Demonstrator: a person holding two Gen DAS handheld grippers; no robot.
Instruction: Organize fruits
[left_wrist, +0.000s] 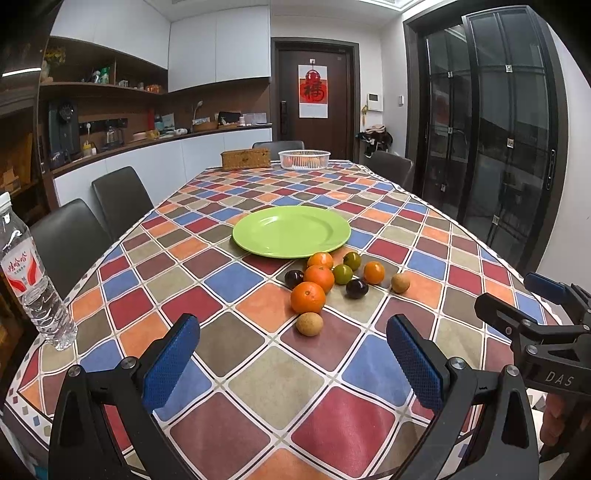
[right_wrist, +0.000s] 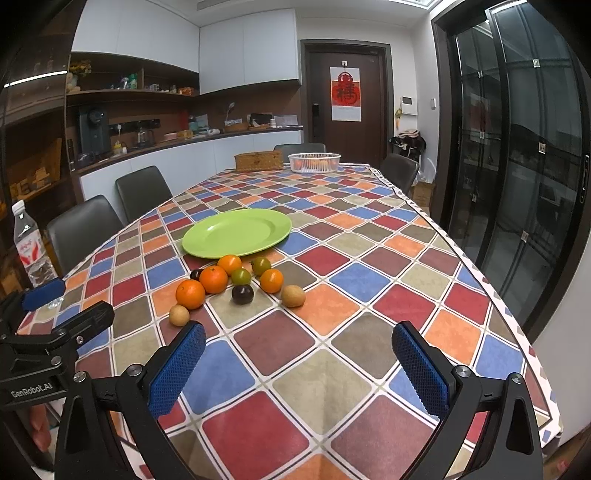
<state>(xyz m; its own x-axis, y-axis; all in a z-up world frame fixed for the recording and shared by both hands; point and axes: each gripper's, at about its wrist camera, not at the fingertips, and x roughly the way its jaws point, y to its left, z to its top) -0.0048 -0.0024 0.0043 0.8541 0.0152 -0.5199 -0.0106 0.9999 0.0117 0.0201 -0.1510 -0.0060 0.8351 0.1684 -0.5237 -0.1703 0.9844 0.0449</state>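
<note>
Currently both the left gripper (left_wrist: 291, 360) and right gripper (right_wrist: 299, 363) are spread wide and empty, the fruit cluster (left_wrist: 325, 284) lying straight ahead of the left one, ahead-left of the right, just short of the green plate (left_wrist: 258, 236).

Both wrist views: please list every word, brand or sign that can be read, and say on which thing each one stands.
"DAS": on the black body of the right claw, seen in the left wrist view.
"GenRobot.AI": on the black body of the left claw, seen in the right wrist view.
"福": red paper sign on the dark wooden door.
Red and white label of the clear plastic water bottle: too blurred to read.
</note>
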